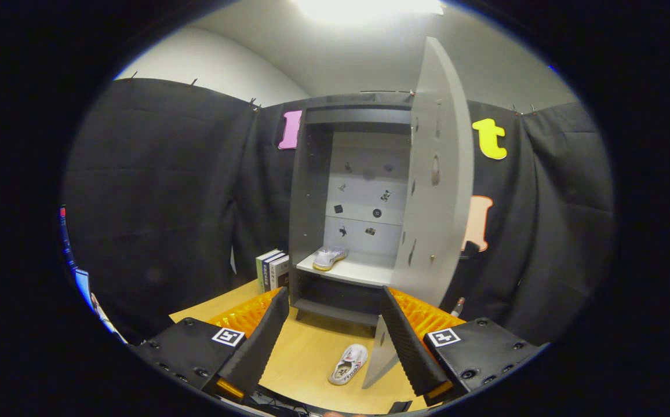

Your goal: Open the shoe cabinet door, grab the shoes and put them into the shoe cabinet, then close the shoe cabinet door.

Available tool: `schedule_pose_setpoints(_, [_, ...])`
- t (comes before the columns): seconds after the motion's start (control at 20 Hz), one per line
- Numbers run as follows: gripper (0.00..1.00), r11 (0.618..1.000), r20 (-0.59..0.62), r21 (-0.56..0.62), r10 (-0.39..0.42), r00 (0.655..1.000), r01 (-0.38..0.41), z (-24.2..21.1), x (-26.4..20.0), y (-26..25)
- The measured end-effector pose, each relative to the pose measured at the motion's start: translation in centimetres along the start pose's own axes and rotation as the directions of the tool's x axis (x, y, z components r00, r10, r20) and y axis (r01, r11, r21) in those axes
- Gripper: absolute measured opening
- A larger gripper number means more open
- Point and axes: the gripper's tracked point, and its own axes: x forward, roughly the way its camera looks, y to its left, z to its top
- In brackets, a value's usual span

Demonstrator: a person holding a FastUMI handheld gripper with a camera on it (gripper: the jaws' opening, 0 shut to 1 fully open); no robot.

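- Holding my gripper (pixel 332 336) above the wooden table (pixel 306 356), fingers spread wide apart with nothing clamped between them; both fingers point toward the shoe cabinet (pixel 312 191).
- Left side: black cloth wall (pixel 161 185) hangs behind the table, pinned along its top edge.
- A short row of books (pixel 272 269) stands upright on the table, just beside the cabinet's left wall and beyond my left finger (pixel 259 341).
- Cabinet stands at the back of the table, open at the front. Interior back panel is light, with several small dark marks on it that are too small to make out.
- First shoe (pixel 330 258), white, lies on the cabinet's pale shelf (pixel 358 271), toward the shelf's left end, its sole edge facing me.
- Below that shelf sits a darker lower compartment (pixel 335 298); I cannot tell whether anything is in it.
- Second shoe (pixel 348 364), white with a dark insole showing, lies on the table between my fingers, nearer the right finger (pixel 407 347), opening upward, well short of the cabinet.
- Cabinet door (pixel 436 174) is swung open toward me, hinged on the right side, its lower edge close to my right finger; whether they touch I cannot tell.
- Right of the door: more black cloth wall, and a small reddish-tipped object (pixel 458 306) near the table's far right edge, too small to identify.
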Motion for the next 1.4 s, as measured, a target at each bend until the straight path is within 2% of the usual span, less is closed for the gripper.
schedule_pose_setpoints(0.2, [0.99, 0.991, -0.088, 0.044, 0.13, 0.988, -0.126, -2.3, 2.6, 5.4])
schedule_pose_setpoints(0.5, [0.99, 0.973, -0.199, 0.033, 0.229, 0.953, -0.227, -6.3, 7.6, 11.1])
schedule_pose_setpoints(0.65, [0.99, 0.972, -0.259, 0.017, 0.231, 0.938, -0.235, -9.3, 10.3, 12.3])
schedule_pose_setpoints(0.85, [0.99, 0.979, -0.372, 0.015, 0.195, 0.907, -0.204, -14.4, 13.6, 12.3])
schedule_pose_setpoints(1.0, [0.99, 0.984, -0.475, 0.052, 0.173, 0.863, -0.169, -19.4, 15.8, 11.3])
schedule_pose_setpoints(1.2, [0.99, 0.994, -0.594, 0.057, 0.107, 0.797, -0.091, -26.8, 17.5, 9.1])
schedule_pose_setpoints(1.4, [0.99, 0.999, -0.647, 0.051, 0.038, 0.761, -0.007, -32.4, 17.9, 6.8])
